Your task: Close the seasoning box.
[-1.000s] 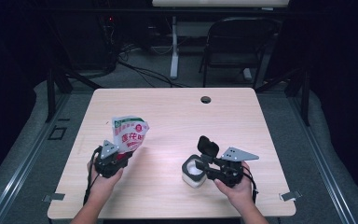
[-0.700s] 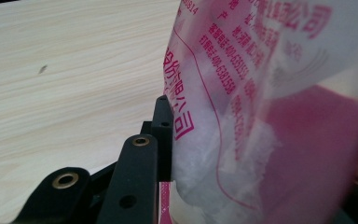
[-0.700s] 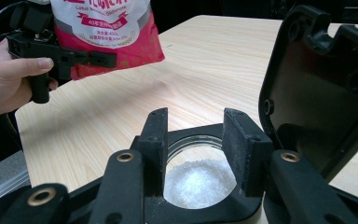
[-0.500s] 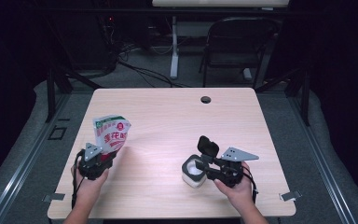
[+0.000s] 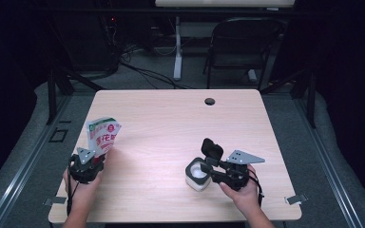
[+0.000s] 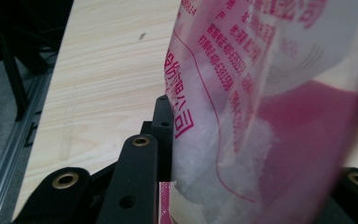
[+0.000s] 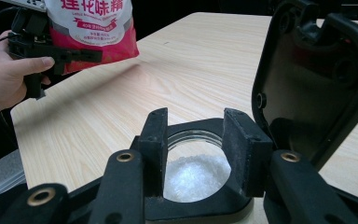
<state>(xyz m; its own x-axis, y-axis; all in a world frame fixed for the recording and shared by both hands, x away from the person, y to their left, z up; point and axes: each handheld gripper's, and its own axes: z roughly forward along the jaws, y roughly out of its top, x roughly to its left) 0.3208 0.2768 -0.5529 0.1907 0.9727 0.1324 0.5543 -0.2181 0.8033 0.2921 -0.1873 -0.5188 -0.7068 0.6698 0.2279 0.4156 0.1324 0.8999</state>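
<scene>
1. Left hand-held gripper (image 5: 91,160) pinches the bag (image 5: 103,135) of white crystals, upright over the table's (image 5: 171,123) left edge.
2. Right hand-held gripper (image 7: 198,149) clamps the jar (image 5: 197,174) rim, lid (image 5: 212,148) flipped open, crystals inside.

The bag (image 6: 261,116) hides the left gripper's far jaw and runs past the frame's top.

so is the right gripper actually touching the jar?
Touching. In the right gripper view the right gripper has both pads against the jar at its black rim, one on each side of the open mouth; the high view agrees.
</scene>
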